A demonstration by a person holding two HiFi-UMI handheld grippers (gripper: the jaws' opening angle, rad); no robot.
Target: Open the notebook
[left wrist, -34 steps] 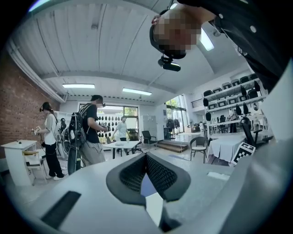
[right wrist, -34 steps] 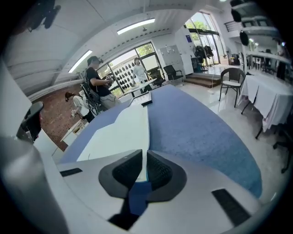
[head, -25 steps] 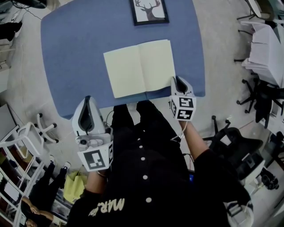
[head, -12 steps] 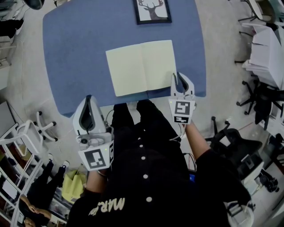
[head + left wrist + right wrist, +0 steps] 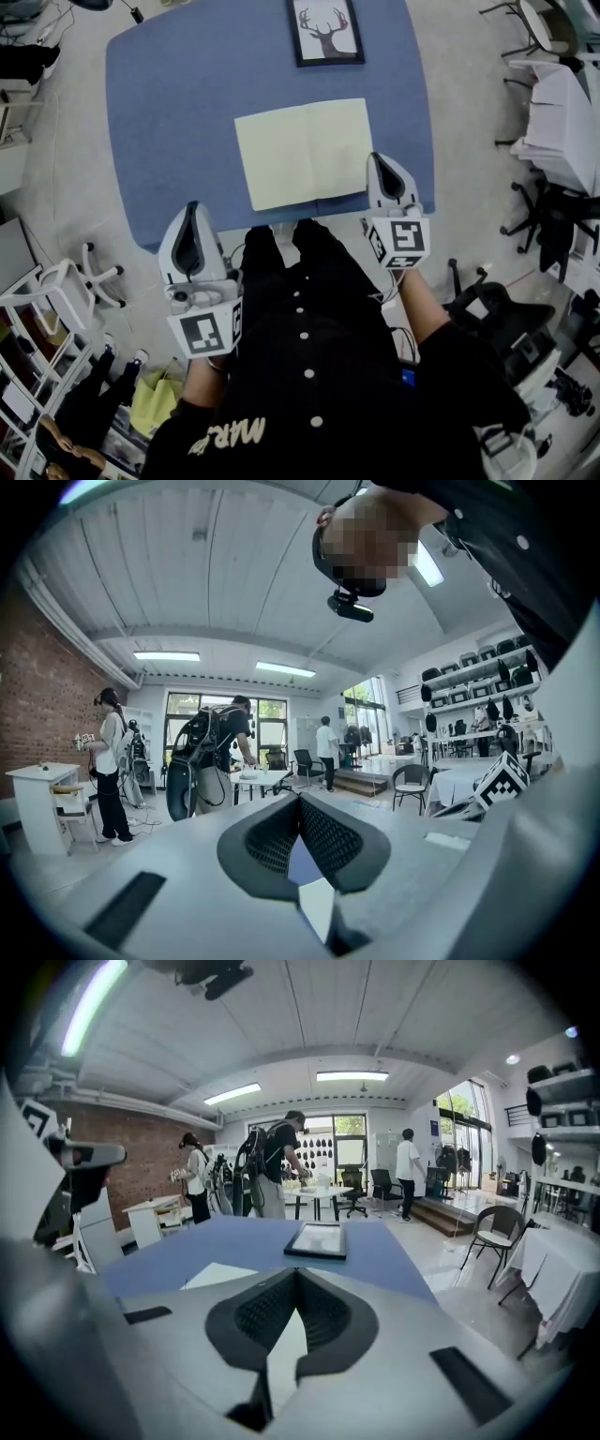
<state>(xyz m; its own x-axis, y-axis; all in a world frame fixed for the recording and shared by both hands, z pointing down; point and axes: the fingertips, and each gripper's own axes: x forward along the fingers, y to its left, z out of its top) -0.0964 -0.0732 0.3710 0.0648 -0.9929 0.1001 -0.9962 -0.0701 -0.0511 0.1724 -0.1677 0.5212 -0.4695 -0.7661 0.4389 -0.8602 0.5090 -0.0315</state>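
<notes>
Notebook (image 5: 305, 153): matt cream paper. Table (image 5: 178, 112): matt blue, cloth-like cover. Picture frame (image 5: 327, 31): smooth black, glossy glazing.

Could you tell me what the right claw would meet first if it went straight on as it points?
Most likely the blue table beside the open notebook's right edge, as the right claw tilts down; the framed picture lies farther. Depth is unclear.

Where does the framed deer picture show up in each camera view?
Head view: framed deer picture at the top centre, beyond the open notebook.
Left gripper view: not in it.
Right gripper view: near the middle, lying flat.
Shared landmark: the blue table under it, in head and right gripper views.
</notes>
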